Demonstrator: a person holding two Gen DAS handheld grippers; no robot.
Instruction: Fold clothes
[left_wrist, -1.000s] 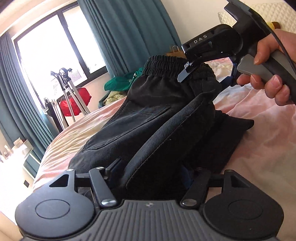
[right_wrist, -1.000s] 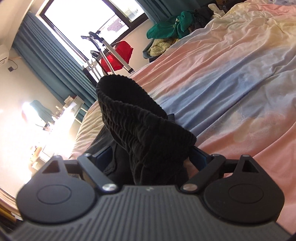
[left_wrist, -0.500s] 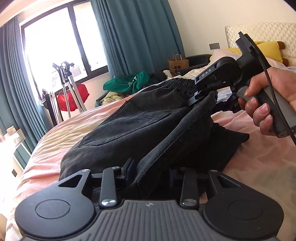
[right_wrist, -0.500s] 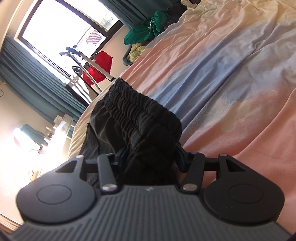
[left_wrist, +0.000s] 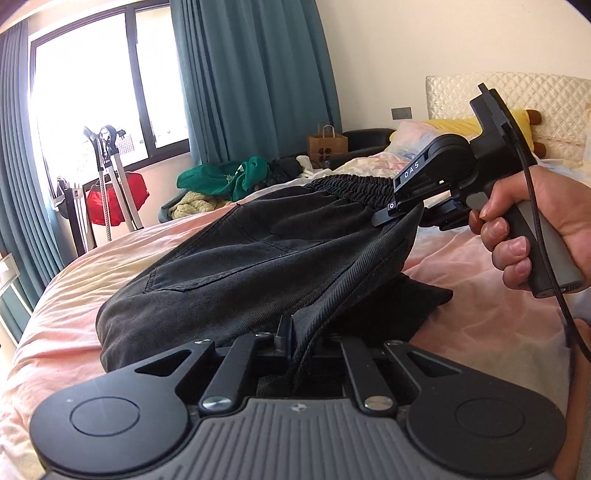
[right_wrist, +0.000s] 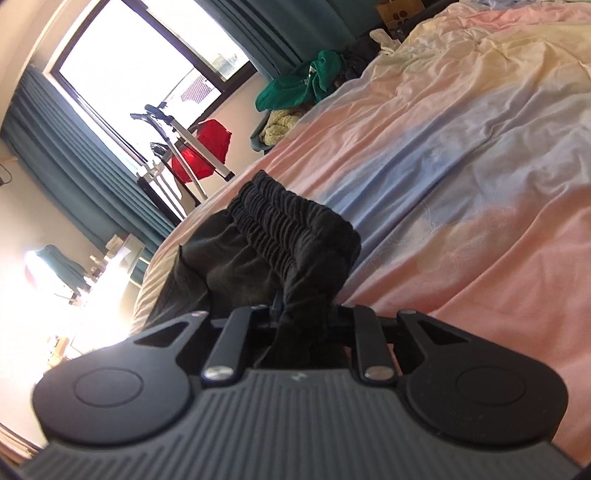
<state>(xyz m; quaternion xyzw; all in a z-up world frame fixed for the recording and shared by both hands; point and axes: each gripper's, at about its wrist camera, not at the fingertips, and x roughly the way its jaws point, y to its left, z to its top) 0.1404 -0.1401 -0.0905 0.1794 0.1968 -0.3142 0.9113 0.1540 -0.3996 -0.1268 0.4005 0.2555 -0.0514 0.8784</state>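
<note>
Black trousers (left_wrist: 236, 269) pinched, seemingly, by left gripper (left_wrist: 295, 347) and right gripper (left_wrist: 397, 212)

White capital letters reading "DAS" run along the black housing of the right gripper (left_wrist: 397, 212), held in a person's hand (left_wrist: 532, 232) above a bed (left_wrist: 92, 295), as seen from the left wrist camera. A green garment (left_wrist: 225, 179) heaped near the window carries pale lettering too small and creased to read. A brown paper bag (left_wrist: 327, 144) shows dark printed marks, not legible as text.
</note>
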